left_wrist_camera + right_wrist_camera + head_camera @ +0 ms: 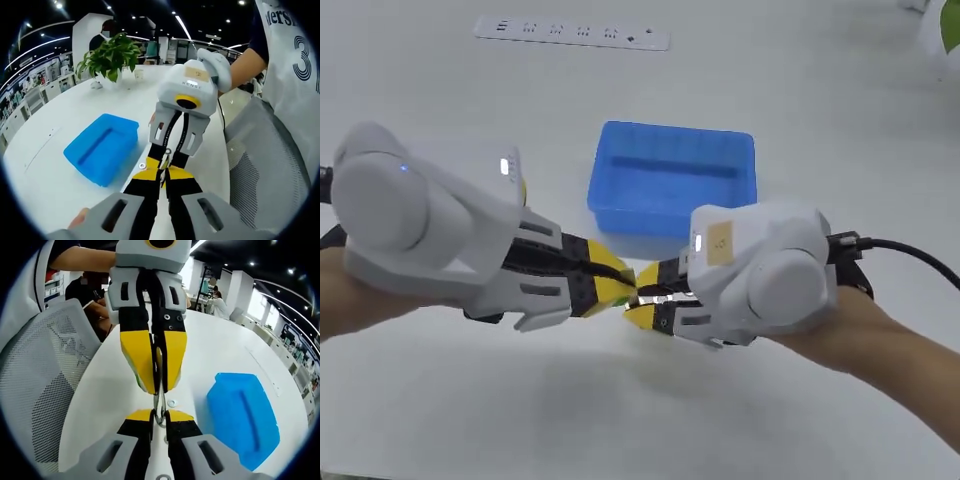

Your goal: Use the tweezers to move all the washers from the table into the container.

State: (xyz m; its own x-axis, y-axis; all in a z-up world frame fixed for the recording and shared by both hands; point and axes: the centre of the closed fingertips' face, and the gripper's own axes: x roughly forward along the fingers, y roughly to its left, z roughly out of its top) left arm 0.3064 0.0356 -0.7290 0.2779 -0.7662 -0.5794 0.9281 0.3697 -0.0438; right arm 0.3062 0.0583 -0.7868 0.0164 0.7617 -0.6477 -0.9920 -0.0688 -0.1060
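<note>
In the middle of the head view the left gripper [616, 284] and the right gripper [644, 300] meet tip to tip above the white table [620, 410]. The tweezers [159, 399] lie in the narrow space where the yellow tips meet. In the right gripper view both pairs of jaws are drawn together on the thin metal strip, one pair from the top of the frame and one from the bottom. Its long axis runs up and down that frame, in line with both grippers, and roughly left to right in the head view. Which end is the pointed one is hard to make out. A washer [172, 403] lies on the table just right of the tweezers, with the blue container [242, 412] further right.
</note>
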